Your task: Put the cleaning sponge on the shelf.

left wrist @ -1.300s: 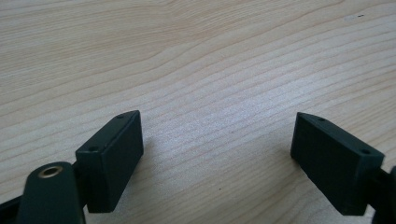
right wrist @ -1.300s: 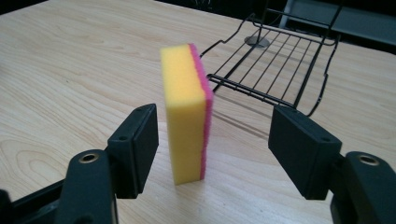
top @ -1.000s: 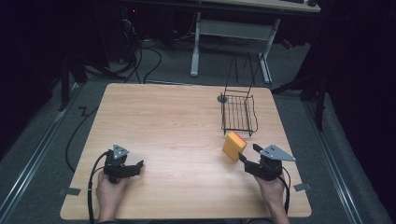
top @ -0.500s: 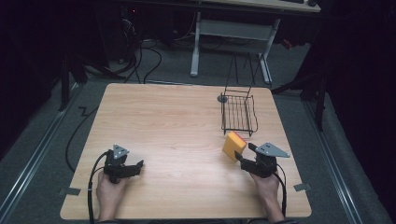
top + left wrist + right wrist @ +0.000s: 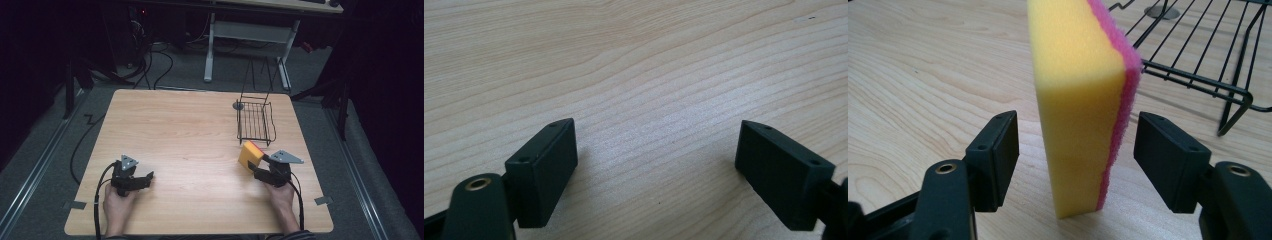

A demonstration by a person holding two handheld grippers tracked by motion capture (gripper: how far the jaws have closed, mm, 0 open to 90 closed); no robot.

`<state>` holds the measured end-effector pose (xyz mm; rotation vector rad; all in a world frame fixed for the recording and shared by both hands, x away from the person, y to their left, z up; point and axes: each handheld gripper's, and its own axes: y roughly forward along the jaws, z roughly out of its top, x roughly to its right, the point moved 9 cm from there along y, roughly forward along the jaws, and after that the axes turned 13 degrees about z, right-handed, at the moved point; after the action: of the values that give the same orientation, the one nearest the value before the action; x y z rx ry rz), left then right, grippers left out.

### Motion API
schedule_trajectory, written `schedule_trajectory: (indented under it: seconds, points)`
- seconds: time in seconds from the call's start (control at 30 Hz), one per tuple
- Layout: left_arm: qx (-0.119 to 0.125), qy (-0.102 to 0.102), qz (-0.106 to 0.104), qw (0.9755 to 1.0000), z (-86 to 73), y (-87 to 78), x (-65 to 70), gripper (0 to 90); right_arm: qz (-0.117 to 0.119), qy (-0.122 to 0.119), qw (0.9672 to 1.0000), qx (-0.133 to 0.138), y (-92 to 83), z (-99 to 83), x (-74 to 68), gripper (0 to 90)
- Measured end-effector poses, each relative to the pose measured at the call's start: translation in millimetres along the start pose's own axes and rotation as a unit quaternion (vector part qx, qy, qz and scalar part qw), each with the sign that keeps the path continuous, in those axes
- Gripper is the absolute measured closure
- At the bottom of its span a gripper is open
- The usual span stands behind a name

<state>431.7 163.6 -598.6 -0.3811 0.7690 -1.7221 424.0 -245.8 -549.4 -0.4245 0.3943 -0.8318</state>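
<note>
A yellow sponge [image 5: 249,154] with a pink scouring side stands on its edge on the wooden table [image 5: 175,130], near the right. In the right gripper view the sponge [image 5: 1078,100] rises between the two jaws of my right gripper [image 5: 1078,121], with a gap on each side. The jaws have just been closing but do not press on it. In the high view my right gripper [image 5: 256,166] lies low on the table and points left at the sponge. My left gripper [image 5: 147,177] rests at the near left, open over bare wood [image 5: 656,125].
A black wire basket [image 5: 255,122] stands just beyond the sponge at the right rear of the table; its near corner [image 5: 1198,60] is close behind the sponge. A small dark disc [image 5: 238,105] lies by the basket's far left corner.
My right gripper has slid left and a little lower, so its jaws now flank the sponge more closely. The sponge and my left gripper have stayed put.
</note>
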Motion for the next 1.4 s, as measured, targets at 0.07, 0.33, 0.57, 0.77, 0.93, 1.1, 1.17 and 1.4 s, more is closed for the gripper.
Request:
schedule_trajectory:
  seconds: [0.07, 0.33, 0.57, 0.77, 0.93, 1.1, 1.17, 1.4]
  points:
    - [0.0, 0.0, 0.0, 1.0, 0.0, 0.0, 0.0, 17.7, 0.0, 0.003, 1.0, -0.006, 2.4, -1.9, 0.8, 35.7]
    - [0.0, -0.001, 0.001, 1.0, 0.0, 0.0, 0.1, 17.7, -0.001, 0.005, 0.9998, -0.018, 12.6, -5.5, 6.5, 36.9]
    - [0.0, -0.001, 0.001, 1.0, 0.1, 0.0, 0.1, 17.7, 0.003, 0.006, 0.9997, -0.022, 18.9, -6.5, 6.4, 39.8]
    - [0.0, -0.001, 0.001, 1.0, 0.0, 0.0, 0.1, 17.7, -0.007, -0.001, 0.9997, -0.023, 22.1, -7.5, 6.0, 46.9]
    - [0.0, -0.001, 0.001, 1.0, 0.0, 0.0, 0.1, 17.7, -0.008, -0.005, 0.9996, -0.025, 23.8, -8.5, 5.2, 52.3]
    - [0.0, -0.001, 0.001, 1.0, 0.0, 0.0, 0.1, 17.7, -0.01, -0.009, 0.9995, -0.027, 24.0, -9.2, 4.9, 57.3]
    - [0.0, -0.001, 0.001, 1.0, 0.0, 0.0, 0.1, 17.7, -0.01, -0.013, 0.9994, -0.029, 24.3, -9.8, 4.8, 58.5]
    - [0.0, -0.001, 0.001, 1.0, 0.0, 0.0, 0.1, 17.7, -0.01, -0.016, 0.9995, -0.026, 22.5, -8.8, 5.6, 60.6]
